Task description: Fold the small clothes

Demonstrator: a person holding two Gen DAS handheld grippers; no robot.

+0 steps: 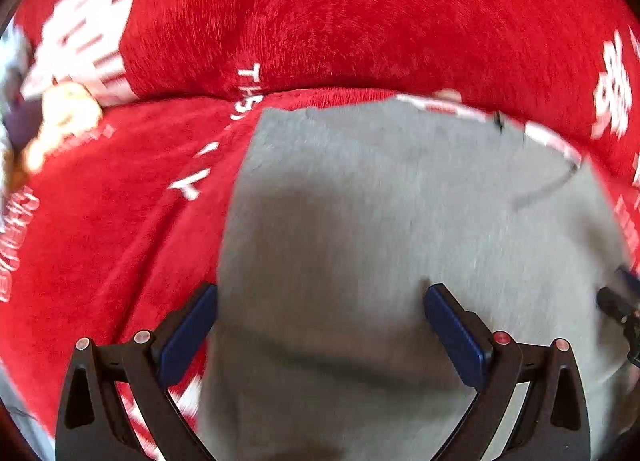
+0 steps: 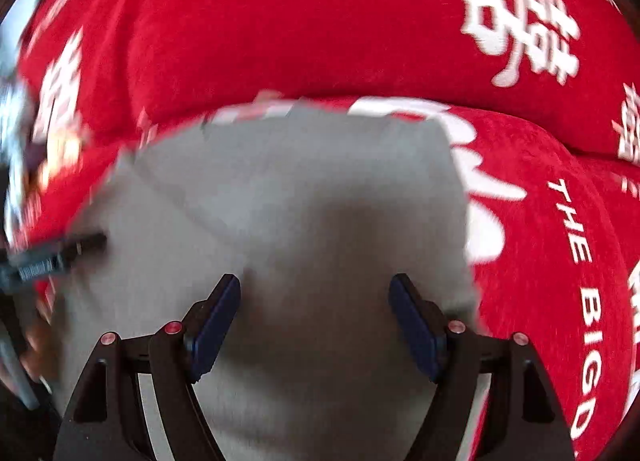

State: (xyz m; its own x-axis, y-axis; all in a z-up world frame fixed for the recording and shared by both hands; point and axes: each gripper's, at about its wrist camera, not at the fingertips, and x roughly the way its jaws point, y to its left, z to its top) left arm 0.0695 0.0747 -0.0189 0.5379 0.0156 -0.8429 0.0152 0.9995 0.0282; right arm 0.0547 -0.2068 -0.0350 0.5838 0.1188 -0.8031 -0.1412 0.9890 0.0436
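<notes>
Garment: we see a grey cloth (image 1: pixel 360 221) lying flat on a red printed blanket (image 1: pixel 360 21).
Left tongs (image 1: pixel 320 297): released, above it.
Right tongs (image 2: pixel 314 285): released, likewise.

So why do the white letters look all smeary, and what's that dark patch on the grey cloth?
Left wrist view: motion blur smears the red blanket; the dark patch on the grey cloth is shadow. Right wrist view: the same blur and shadow.

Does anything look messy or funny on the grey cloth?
Not really. The grey garment lies fairly flat on the red blanket, with one soft crease near its left edge. Both the left gripper and right gripper hang open above it.
</notes>
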